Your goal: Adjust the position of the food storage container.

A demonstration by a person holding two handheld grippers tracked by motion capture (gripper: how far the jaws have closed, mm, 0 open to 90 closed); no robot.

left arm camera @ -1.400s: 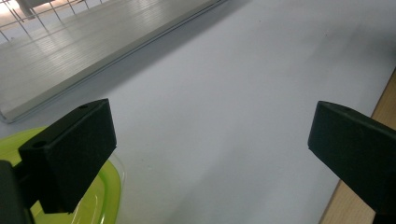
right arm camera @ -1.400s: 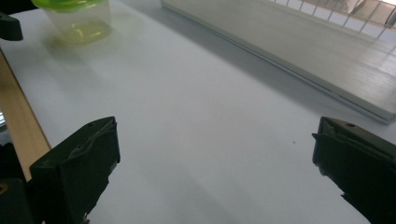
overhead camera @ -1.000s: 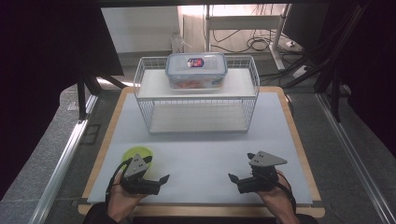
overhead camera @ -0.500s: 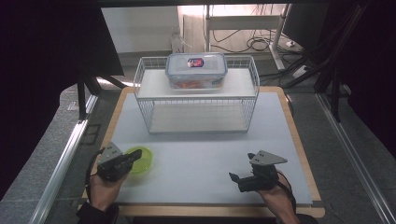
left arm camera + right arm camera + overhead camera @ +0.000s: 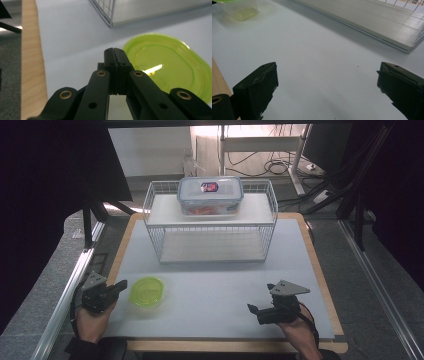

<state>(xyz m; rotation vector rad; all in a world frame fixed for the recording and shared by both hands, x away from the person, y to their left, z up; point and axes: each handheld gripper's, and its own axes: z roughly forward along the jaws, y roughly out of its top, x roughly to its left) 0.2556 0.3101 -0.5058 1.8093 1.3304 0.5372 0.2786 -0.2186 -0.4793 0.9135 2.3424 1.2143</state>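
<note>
A small clear container with a lime-green lid [image 5: 146, 291] sits on the grey mat at the front left. My left gripper [image 5: 121, 284] lies just left of it, its tips pointing at the lid and a short gap away. In the left gripper view the jaws are pressed together with nothing between them [image 5: 114, 50], and the green lid [image 5: 170, 67] lies just beyond and right of the tips. My right gripper [image 5: 253, 309] rests at the front right, pointing left. Its jaws stand wide open [image 5: 328, 73] over bare mat, with the green-lidded container [image 5: 239, 10] far off.
A white wire rack [image 5: 152, 232] with two shelves stands at the back middle of the mat. A clear box with a blue-rimmed lid [image 5: 210, 195] sits on its top shelf. The rack's lower shelf [image 5: 374, 22] lies ahead of the right gripper. The wooden table edge [image 5: 31, 62] runs along the left.
My left gripper has swung left from in front of the green-lidded container to the mat's left edge, uncovering the container. The right gripper has stayed put.
</note>
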